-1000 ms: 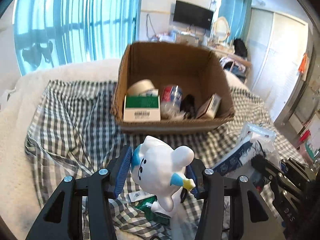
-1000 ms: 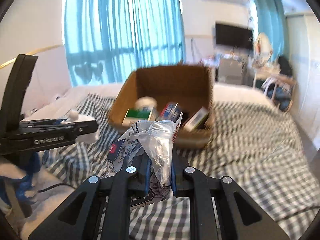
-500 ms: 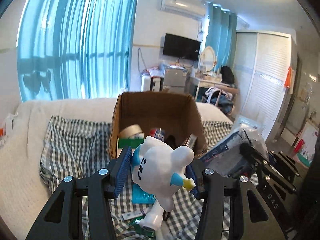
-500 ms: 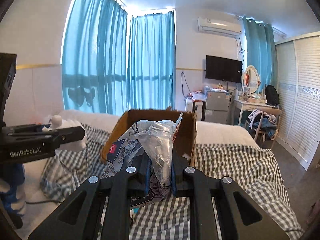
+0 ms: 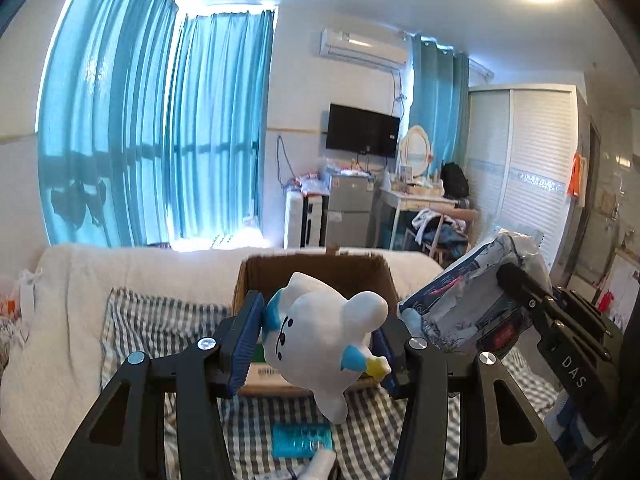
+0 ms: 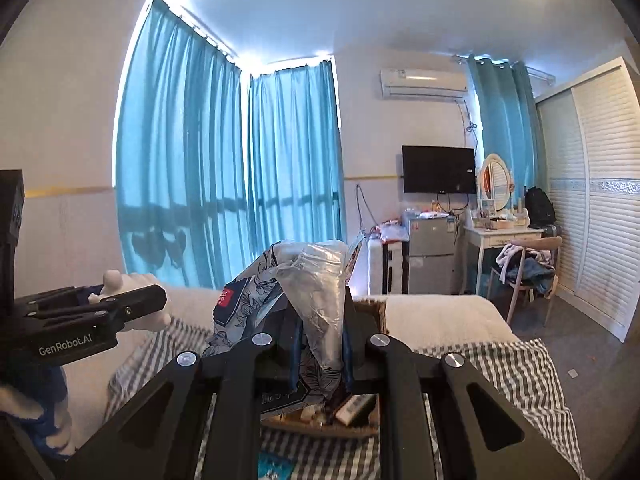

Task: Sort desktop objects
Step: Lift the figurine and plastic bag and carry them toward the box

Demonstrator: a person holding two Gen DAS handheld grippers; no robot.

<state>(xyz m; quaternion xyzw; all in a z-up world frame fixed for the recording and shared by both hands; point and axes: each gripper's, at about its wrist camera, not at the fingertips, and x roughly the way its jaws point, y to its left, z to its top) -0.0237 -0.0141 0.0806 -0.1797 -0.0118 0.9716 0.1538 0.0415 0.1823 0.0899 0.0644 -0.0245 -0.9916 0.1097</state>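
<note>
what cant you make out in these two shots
- Left wrist view: cardboard box contents, hidden behind the white toy figure in the left gripper.
- Right wrist view: most of the box, hidden behind the plastic packet in the right gripper.
- Packet print: too small to read.

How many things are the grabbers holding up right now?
2. The left gripper clamps a white bear toy. The right gripper pinches a crinkly plastic packet. Both hang in front of the cardboard box. Neither seems to hide anything extra.

Glossy white toy (image 5: pixel 320 340), crinkly clear plastic packet (image 6: pixel 316 292), matt cardboard box (image 5: pixel 312 272), checked cloth (image 5: pixel 160 320).
</note>
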